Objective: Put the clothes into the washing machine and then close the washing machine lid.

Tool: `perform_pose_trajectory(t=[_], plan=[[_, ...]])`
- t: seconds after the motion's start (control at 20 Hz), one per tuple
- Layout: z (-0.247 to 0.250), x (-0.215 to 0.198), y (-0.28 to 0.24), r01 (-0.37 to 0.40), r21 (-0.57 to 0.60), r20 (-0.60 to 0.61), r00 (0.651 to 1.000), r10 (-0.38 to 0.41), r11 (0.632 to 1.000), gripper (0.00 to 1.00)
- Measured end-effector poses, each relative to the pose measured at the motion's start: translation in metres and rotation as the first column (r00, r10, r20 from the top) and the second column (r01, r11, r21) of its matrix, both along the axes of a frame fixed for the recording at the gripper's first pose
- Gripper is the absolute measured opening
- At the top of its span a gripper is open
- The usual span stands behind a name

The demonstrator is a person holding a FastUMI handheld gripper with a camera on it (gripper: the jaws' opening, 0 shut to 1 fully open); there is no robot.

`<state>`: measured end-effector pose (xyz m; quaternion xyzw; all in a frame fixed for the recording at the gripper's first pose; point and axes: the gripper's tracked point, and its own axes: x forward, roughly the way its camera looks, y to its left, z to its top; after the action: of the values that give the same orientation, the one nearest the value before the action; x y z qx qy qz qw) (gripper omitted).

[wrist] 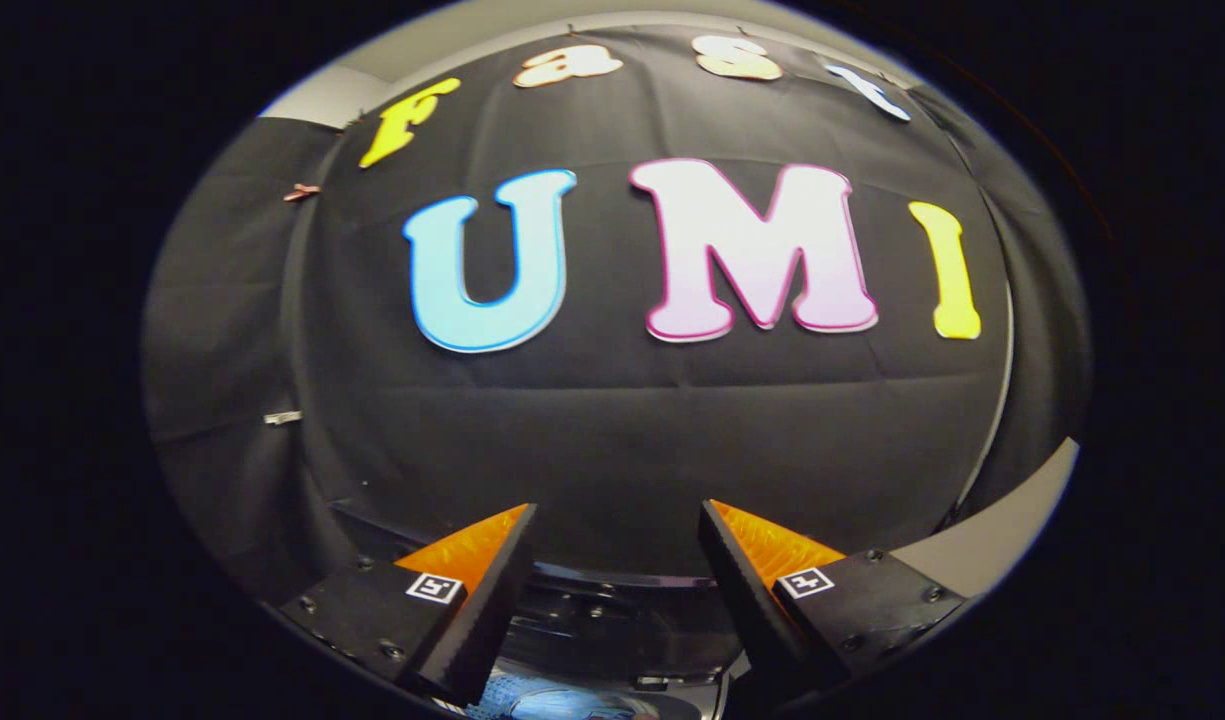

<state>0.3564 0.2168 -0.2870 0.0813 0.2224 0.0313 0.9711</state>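
claw open, empty | faces booth wall | bluish cloth below, cut off

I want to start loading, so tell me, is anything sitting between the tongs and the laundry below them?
Nothing visible blocks the way. The tongs are open, holding nothing, aimed at the black booth wall. A patch of blue cloth shows below, between the fingers, beside a dark rim; too little shows to name either.

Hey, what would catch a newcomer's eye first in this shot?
The black cloth wall looms beyond the tongs, whose fingers stand apart with nothing between them. Below the fingers sits a dark curved machine rim, with a patch of pale blue fabric lower down.
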Motion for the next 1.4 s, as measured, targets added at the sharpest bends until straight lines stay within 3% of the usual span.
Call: perform_pose_trajectory(t=[0.35, 0.85, 1.4], plan=[[-0.027, 0.006, 0.001, -0.003, -0.050, -0.079, 0.997, -0.001, 0.999, 0.98], [-0.029, -0.005, 0.000, 0.008, -0.035, -0.137, 0.991, -0.013, 0.999, 1.00], [-0.007, -0.088, 0.000, 0.008, -0.061, -0.231, 0.973, -0.022, 0.998, 1.00]])
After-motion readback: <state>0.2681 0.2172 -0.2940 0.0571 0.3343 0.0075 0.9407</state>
